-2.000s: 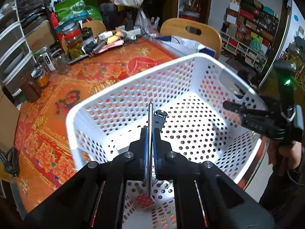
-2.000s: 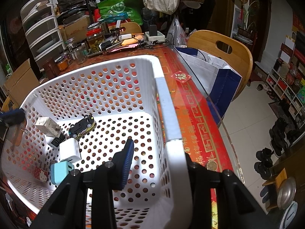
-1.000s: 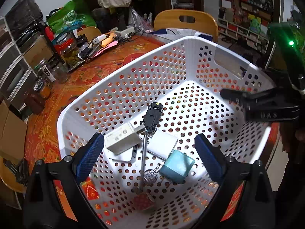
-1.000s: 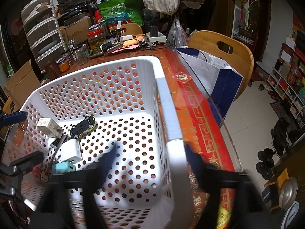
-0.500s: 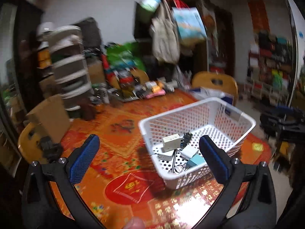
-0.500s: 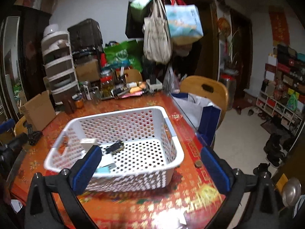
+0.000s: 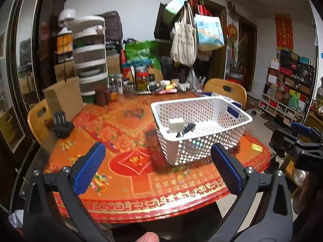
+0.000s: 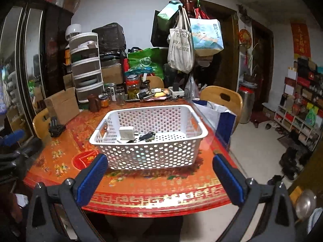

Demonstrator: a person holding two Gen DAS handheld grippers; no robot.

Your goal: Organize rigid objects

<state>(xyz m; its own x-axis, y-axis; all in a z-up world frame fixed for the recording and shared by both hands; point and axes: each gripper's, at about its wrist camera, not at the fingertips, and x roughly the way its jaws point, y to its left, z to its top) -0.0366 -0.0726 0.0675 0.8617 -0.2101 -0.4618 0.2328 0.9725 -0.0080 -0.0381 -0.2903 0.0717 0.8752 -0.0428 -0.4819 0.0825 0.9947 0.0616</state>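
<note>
Grippers, left (image 7: 157,168) and right (image 8: 159,178), now back from basket (image 8: 149,153), jaws wide, empty.

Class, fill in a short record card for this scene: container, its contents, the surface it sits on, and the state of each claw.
container: white perforated basket
contents: white charger block, dark toy car, other small items too hidden to name
surface: table with red and orange patterned cloth
left claw: open, empty, off the basket
right claw: open, empty, off the basket
</note>
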